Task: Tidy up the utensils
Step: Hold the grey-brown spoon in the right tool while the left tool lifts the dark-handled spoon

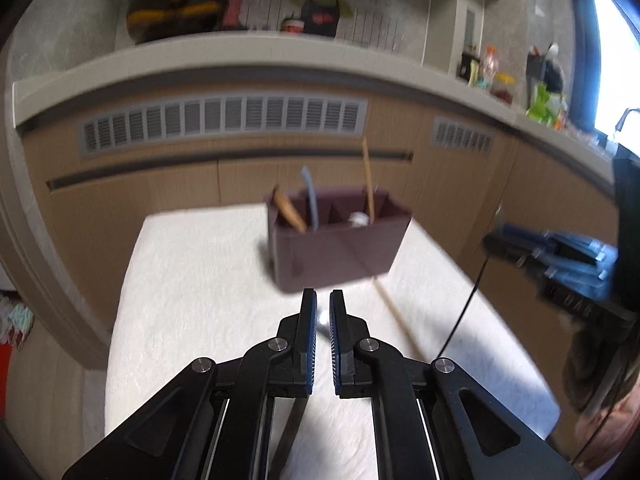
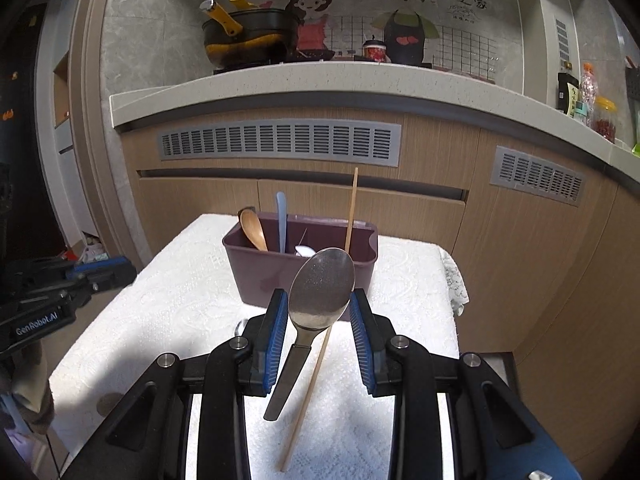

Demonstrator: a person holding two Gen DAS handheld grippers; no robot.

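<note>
A smooth steel spoon (image 2: pixel 322 288) (oval bowl up, flat handle hanging) sat clamped in the right gripper (image 2: pixel 319 312) jaws before the matte plum plastic caddy (image 2: pixel 256 268) on the nubbly white-clothed bench (image 2: pixel 180 300), left gripper (image 1: pixel 322 316) jaws together.

We are in a home kitchen. We see a pale stone counter (image 2: pixel 320 80) over wood-look cabinets (image 2: pixel 520 240) with grey vent grilles (image 2: pixel 280 140), a black pot with yellow handles (image 2: pixel 248 36) on the stove, bottles and jars (image 2: pixel 580 96), and a cartoon cook sticker (image 2: pixel 404 20) on the tiled wall.
</note>
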